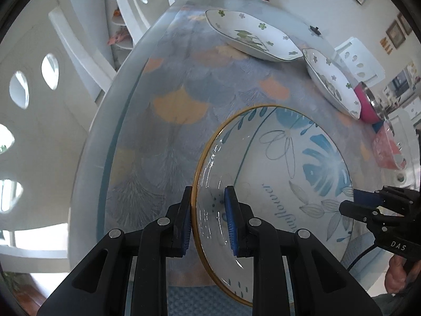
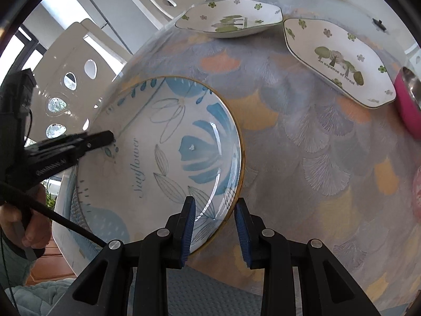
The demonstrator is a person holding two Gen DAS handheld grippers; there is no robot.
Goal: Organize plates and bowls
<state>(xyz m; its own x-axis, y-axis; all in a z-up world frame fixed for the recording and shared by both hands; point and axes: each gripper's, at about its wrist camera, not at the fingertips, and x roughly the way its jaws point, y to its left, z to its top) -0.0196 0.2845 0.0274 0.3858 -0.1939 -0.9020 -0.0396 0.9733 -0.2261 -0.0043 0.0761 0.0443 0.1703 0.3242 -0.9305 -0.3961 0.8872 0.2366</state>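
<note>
Blue-leaf plate [image 1: 276, 168] with a yellow rim, script "Sunflower" across its face, sits over the near edge of the table [image 1: 163, 84]. Left gripper [image 1: 208, 223] pinches its left rim, one pad outside, one inside. Right gripper [image 2: 214, 226] straddles the opposite rim, jaws narrow; pad contact can't be confirmed. Gripper body reads "DAS". Two white plates further back: far plate [image 2: 229, 21] has green trees, right plate [image 2: 339, 60] reads "An expanse of forest". Pink bowl [image 2: 407, 110] sits at the right edge.

"Sunflower" on the blue-leaf plate [image 2: 168, 142], "An expanse of forest" on the tree-patterned plate [image 2: 339, 60], "DAS" on the right gripper [image 1: 354, 200].
</note>
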